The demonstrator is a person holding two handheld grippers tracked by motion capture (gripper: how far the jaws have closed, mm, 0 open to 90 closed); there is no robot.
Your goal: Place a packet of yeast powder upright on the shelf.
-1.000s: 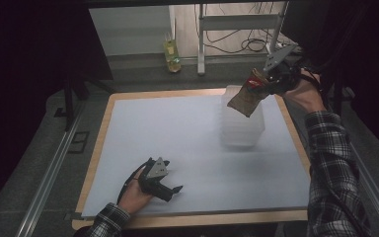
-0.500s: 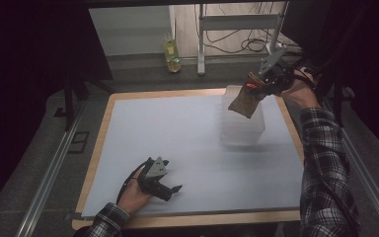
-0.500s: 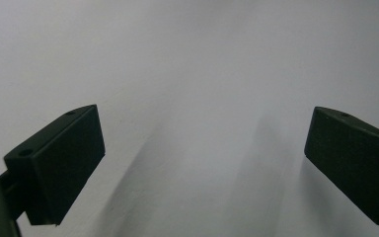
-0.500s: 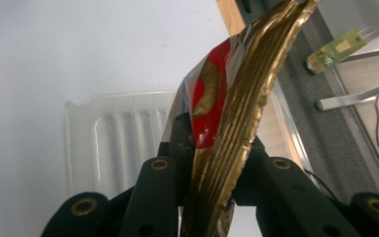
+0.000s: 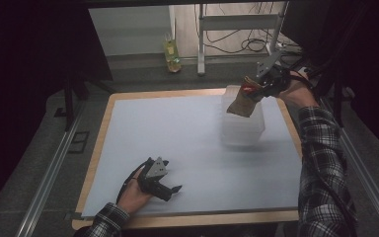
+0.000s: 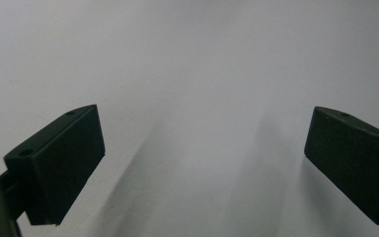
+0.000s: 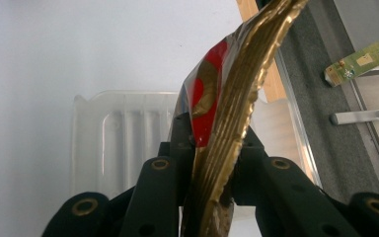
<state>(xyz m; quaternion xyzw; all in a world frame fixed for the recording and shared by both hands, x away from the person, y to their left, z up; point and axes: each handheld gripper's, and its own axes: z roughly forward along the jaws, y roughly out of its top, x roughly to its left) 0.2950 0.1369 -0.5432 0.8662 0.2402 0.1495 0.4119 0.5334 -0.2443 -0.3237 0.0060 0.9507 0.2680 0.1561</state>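
Observation:
My right gripper (image 5: 253,90) is shut on a gold and red foil snack packet (image 5: 243,103), which hangs above a clear plastic container (image 5: 242,118) at the back right of the white table (image 5: 177,133). In the right gripper view the packet (image 7: 227,103) is pinched edge-on between the black jaws, with the clear container (image 7: 123,143) below it. My left gripper (image 5: 173,189) rests low near the table's front left edge. Its fingers (image 6: 59,163) stand wide apart over bare white surface, nothing between them.
The table has a wooden rim (image 5: 103,148). A metal rail (image 5: 49,173) runs along the left side. Behind the table stand a yellow-green bottle (image 5: 172,52) and a metal frame leg (image 5: 201,39) with cables. A small green circuit board (image 7: 358,61) lies off the table.
The right gripper with the packet has shifted slightly back and up over the container. The left gripper has stayed put.

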